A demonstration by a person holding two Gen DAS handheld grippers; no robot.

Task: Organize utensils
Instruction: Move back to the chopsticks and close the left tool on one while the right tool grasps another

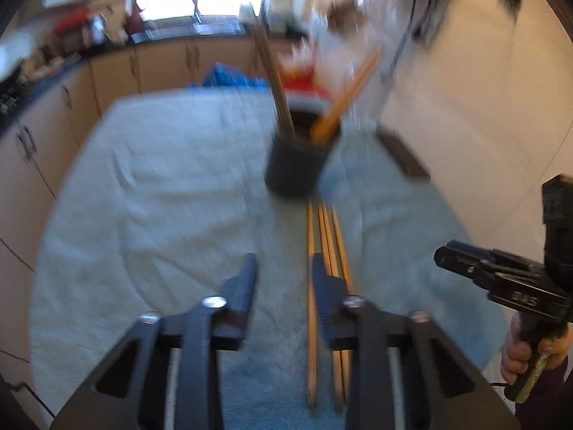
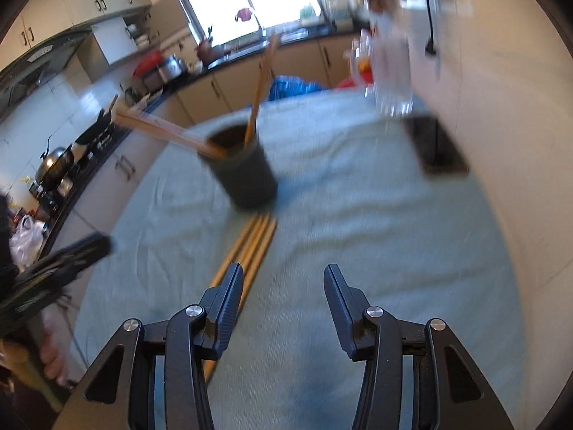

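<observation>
A dark cylindrical holder (image 1: 297,165) (image 2: 247,175) stands on a pale green cloth and holds several wooden chopsticks that lean out. Several more wooden chopsticks (image 1: 327,236) (image 2: 256,242) lie side by side on the cloth just in front of the holder. My left gripper (image 1: 283,268) is open and empty above the cloth, its right finger over the lying chopsticks. My right gripper (image 2: 283,276) is open and empty, its left finger over the near ends of the chopsticks. The right gripper also shows at the right edge of the left wrist view (image 1: 440,254). Both views are blurred.
The cloth (image 1: 161,186) (image 2: 376,222) covers a table beside a white wall. A dark flat object (image 1: 404,154) (image 2: 437,143) lies at the far right by the wall. Kitchen cabinets, a counter and a stove with pots are to the left and behind.
</observation>
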